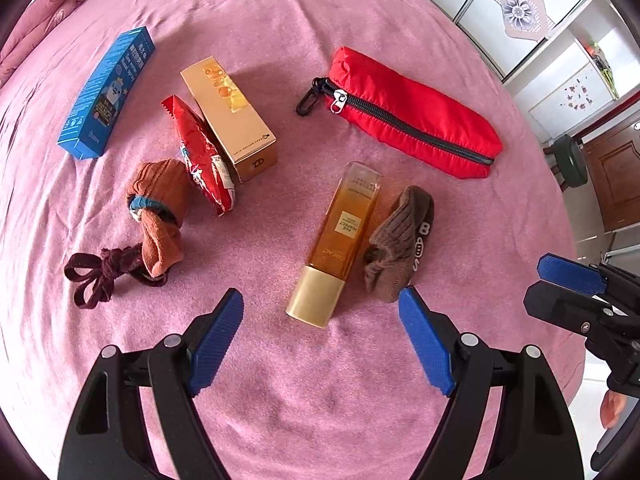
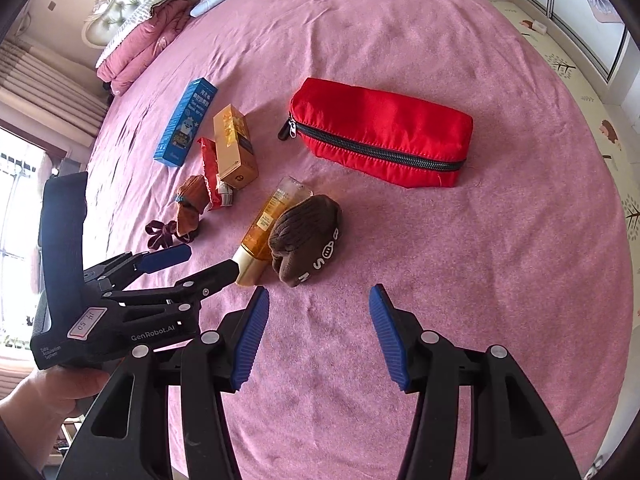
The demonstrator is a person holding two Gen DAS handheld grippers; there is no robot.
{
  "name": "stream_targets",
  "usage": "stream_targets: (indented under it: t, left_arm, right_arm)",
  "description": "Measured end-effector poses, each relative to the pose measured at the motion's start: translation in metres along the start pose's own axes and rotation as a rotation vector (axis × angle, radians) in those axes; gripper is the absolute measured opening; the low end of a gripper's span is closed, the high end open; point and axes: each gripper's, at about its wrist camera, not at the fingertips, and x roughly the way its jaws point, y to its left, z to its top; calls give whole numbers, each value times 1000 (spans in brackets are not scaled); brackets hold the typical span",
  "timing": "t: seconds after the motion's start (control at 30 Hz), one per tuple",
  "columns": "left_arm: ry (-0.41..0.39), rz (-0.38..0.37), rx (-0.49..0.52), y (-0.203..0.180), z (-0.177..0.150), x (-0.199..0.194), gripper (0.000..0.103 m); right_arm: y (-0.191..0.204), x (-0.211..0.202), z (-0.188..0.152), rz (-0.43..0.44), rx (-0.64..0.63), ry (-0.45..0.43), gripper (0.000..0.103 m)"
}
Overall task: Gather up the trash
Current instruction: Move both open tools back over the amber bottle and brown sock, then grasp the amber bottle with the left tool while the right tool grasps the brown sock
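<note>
On the pink bedspread lie a blue carton, a gold carton, a red snack wrapper, and an amber bottle with a gold cap. My left gripper is open, just short of the bottle's cap. My right gripper is open and empty, near a brown sock.
A zipped red pouch lies behind the bottle. An orange sock and a dark ribbon bow lie at the left. Folded bedding and pillows sit at the headboard. The bed's edge runs along the right.
</note>
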Motion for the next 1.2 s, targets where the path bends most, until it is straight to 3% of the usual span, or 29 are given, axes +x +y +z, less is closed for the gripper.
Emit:
stream_targets:
  t: [0.5, 0.6, 0.7, 0.83, 0.87, 1.2]
  left_arm:
    - [91, -44, 68, 17, 25, 66, 77]
    - [91, -45, 75, 18, 30, 73, 77]
    - [87, -42, 66, 21, 34, 78, 69]
    - [75, -38, -1, 37, 37, 76, 39]
    - [72, -57, -21, 42, 37, 74, 36]
    - [67, -152, -127, 59, 15, 60, 33]
  right_arm:
    - [-4, 40, 16, -22, 50, 54, 51]
    - [-8, 44, 20, -12, 64, 63, 60]
    - [-10, 49, 23, -1, 68, 75, 61]
    - [-9, 57, 29, 21, 76, 90, 62]
    - [-8, 59, 30, 27, 78, 92, 62]
    - [0, 92, 39, 31, 92, 169, 72]
